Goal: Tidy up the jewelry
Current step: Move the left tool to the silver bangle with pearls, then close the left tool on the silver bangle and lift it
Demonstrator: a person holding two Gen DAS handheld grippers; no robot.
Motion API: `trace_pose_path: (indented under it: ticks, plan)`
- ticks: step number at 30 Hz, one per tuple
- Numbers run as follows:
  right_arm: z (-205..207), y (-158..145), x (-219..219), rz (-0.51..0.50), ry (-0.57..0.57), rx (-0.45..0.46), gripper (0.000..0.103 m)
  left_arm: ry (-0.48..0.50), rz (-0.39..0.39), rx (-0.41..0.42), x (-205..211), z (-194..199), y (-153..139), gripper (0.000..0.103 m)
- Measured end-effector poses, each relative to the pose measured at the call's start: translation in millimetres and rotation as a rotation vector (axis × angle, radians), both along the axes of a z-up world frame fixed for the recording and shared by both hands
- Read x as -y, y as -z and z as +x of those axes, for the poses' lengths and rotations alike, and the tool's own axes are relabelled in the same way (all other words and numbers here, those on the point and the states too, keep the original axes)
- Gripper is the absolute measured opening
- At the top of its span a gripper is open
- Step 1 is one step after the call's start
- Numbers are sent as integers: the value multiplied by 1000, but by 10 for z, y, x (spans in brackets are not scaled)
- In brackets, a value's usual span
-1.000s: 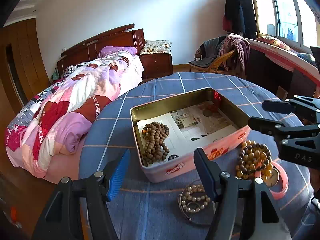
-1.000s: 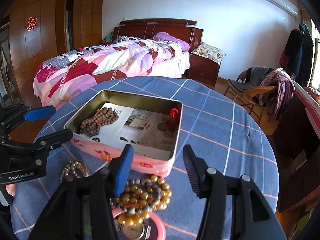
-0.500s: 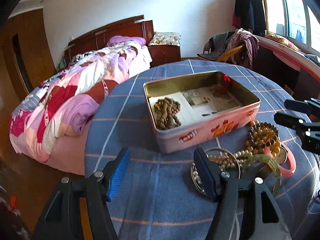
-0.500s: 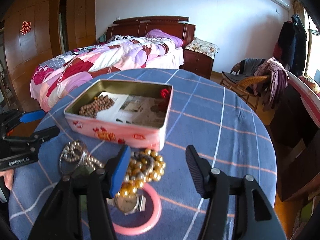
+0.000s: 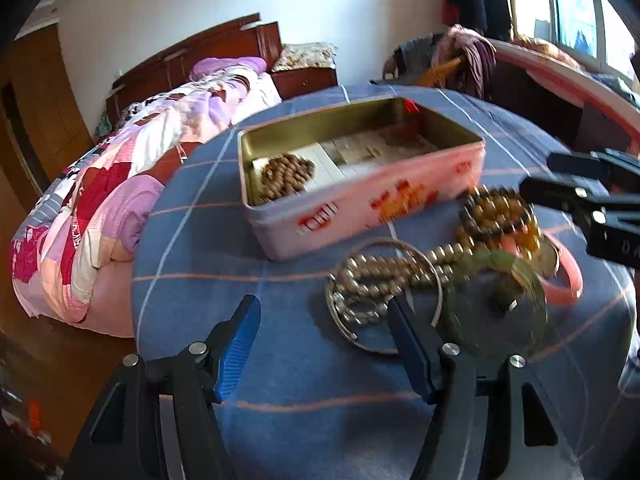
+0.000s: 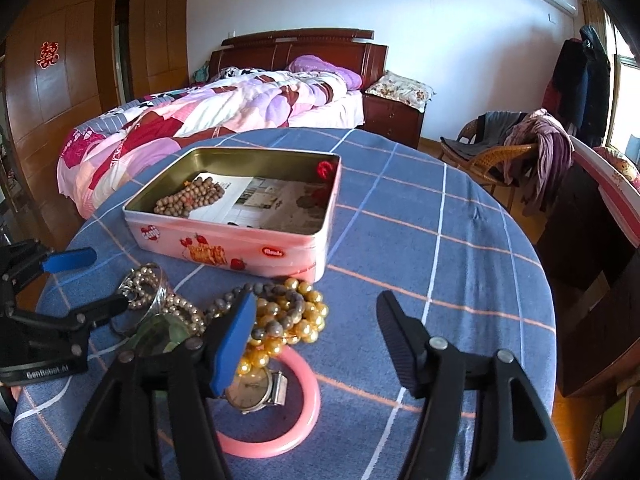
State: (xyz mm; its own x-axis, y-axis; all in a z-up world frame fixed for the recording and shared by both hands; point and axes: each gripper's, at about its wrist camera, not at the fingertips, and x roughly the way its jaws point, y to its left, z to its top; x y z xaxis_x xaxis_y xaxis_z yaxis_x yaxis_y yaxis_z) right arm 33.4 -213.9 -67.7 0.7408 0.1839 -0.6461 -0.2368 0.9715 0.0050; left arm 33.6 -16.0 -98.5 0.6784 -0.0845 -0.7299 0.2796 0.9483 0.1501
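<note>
**On the round blue table: both grippers hovering over loose jewelry**

On the checked tablecloth (image 6: 400, 216) a pink tin (image 6: 240, 246) is sitting open, brown beads (image 6: 188, 200) lying in its left end. Near it, touching one another, are lying a pink bangle (image 6: 308, 412), yellow beads (image 6: 296, 320), a pearl string (image 5: 384, 276) and a watch (image 6: 252, 394). The right gripper (image 6: 316, 344) is hanging over them, jaws spread and just widening, empty. The left gripper (image 5: 324, 344) is also standing spread, empty.
</note>
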Motion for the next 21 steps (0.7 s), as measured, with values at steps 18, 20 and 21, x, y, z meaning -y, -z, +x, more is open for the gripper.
trace_pose_path:
  ticks: [18, 20, 21]
  plan:
    - [6, 43, 8, 1, 2, -9, 71, -2, -23, -26, -122, 23, 58, 14]
    - [2, 48, 6, 1, 2, -11, 71, 14, -20, -29, -83, 9, 53, 8]
    - [1, 46, 6, 1, 3, -11, 71, 25, -14, -27, -74, 4, 50, 8]
